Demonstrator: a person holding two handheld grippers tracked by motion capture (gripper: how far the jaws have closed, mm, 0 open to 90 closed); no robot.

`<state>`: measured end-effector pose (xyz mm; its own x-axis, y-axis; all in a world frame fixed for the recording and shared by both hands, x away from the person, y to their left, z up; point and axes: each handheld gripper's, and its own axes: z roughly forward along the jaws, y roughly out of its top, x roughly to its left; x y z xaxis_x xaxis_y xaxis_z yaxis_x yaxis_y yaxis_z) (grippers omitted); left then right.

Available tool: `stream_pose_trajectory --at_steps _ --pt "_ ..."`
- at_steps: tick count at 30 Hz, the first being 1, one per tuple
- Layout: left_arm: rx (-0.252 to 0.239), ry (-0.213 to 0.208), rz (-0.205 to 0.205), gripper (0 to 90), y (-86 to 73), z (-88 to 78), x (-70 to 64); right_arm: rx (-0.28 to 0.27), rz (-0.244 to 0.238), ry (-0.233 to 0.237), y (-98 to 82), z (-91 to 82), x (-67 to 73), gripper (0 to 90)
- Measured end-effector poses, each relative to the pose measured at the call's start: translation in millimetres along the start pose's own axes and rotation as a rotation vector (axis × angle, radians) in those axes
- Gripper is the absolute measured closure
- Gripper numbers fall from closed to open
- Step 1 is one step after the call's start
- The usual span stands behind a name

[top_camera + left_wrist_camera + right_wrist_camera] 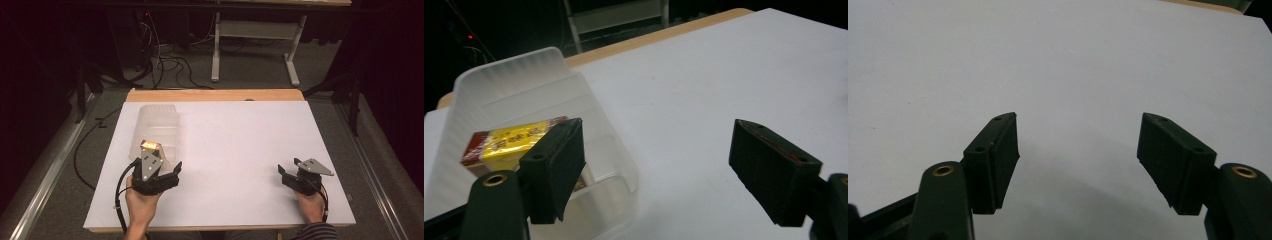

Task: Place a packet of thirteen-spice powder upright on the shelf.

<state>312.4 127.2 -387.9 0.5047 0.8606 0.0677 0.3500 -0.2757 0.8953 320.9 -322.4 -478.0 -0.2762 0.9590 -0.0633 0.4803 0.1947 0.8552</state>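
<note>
With jaws apart and empty, the left tool (pixel 656 167) should straddle the yellow packet (pixel 509 141) inside the clear bin (pixel 549 65) before clamping.

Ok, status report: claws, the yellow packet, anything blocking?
Left claw open beside the clear bin, holding nothing. Right claw open over bare table. Yellow packet in bin. Nothing blocking.

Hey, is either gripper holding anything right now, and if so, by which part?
Nothing is held. The left gripper stands open beside the clear bin with the yellow packet inside; the right gripper is open over bare table.
</note>
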Motion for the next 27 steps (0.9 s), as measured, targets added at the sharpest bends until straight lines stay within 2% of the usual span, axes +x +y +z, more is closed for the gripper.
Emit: stream_pose_trajectory --at_steps 7,27 --pt "0.0 -0.041 -0.013 22.7 0.6 4.7 -5.2 0.0 0.0 0.0 0.0 -0.1 0.0 33.5" --pt "-0.002 -0.118 0.01 23.0 8.7 21.0 -29.7 -0.003 -0.001 0.002 -0.1 -0.2 0.0 33.5"
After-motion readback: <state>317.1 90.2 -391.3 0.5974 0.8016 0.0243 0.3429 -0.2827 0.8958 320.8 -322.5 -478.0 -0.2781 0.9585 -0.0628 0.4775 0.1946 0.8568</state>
